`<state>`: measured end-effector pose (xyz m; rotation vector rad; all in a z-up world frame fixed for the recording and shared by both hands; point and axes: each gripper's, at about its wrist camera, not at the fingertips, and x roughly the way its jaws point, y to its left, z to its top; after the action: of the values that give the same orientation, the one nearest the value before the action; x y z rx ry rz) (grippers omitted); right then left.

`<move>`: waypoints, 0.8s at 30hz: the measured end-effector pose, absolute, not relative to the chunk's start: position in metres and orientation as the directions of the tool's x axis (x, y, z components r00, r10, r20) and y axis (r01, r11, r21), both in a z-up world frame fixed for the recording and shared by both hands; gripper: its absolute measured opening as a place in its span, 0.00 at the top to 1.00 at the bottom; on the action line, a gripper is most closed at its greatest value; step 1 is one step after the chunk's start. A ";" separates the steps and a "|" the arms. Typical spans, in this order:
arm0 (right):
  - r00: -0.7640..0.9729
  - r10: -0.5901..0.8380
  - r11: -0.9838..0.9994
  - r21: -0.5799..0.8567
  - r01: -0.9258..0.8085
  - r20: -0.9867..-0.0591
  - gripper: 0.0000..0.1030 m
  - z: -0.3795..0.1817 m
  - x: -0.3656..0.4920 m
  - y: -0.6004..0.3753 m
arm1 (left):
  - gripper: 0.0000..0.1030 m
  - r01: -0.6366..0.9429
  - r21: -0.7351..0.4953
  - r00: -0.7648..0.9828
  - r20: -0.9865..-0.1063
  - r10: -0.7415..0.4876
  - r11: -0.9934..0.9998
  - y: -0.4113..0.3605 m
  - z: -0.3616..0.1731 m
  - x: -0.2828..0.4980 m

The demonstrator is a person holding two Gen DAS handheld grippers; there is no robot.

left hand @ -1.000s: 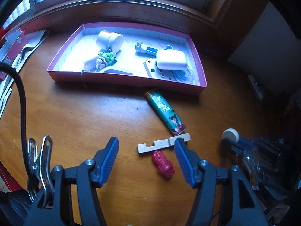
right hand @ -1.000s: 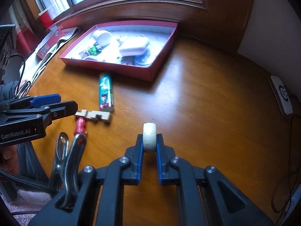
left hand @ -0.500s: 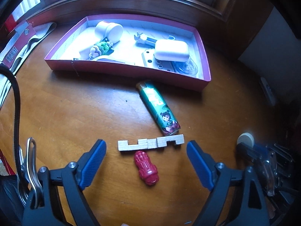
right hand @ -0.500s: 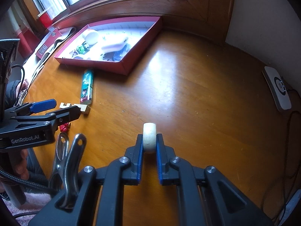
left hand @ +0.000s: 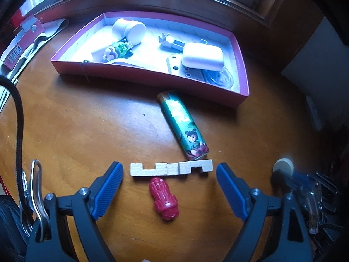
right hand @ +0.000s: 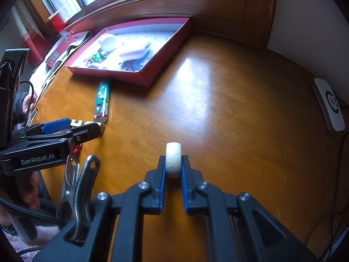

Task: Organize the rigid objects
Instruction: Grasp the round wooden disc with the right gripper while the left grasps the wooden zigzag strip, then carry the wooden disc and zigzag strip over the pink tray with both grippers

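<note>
A wooden surface (left hand: pixel 76 120) sits under a window, with a shallow red box (left hand: pixel 139 74) near the sill. The box holds a white jar (left hand: pixel 129 30), a white case (left hand: pixel 202 56), a small colourful figure (left hand: pixel 118 49) and other small items.

Outside the box, a green lighter (left hand: pixel 184 128) lies on the surface just beside the box's front wall, running away from it at an angle. Its far end touches a notched wooden block (left hand: pixel 171 168), and a red toy car (left hand: pixel 163 198) lies against the block's near edge.

The left gripper (left hand: pixel 169 186) points down over these things. Its fingers have just been opening and now stand wide apart, one at each end of the wooden block and clear of it, holding nothing; the block and the car lie between them.

The right gripper (right hand: pixel 173 170) is off to the side, its fingers closed tight on a small white wheel (right hand: pixel 173 159) held edge-on above the surface. A white charging pad (right hand: pixel 329 107) lies well apart near the wall.
</note>
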<state>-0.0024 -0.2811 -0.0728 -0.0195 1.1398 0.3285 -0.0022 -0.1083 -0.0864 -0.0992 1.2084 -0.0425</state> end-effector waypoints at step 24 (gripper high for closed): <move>0.389 0.235 0.957 0.142 -0.253 -0.891 0.87 -0.072 -0.004 -0.281 | 0.22 0.015 -0.058 0.362 -0.930 -0.060 0.998 -0.115 -0.087 -0.005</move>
<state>-0.0037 -0.2809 -0.0720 -0.0185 1.1296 0.3104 -0.0054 -0.1152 -0.0865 -0.0422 1.1995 -0.0482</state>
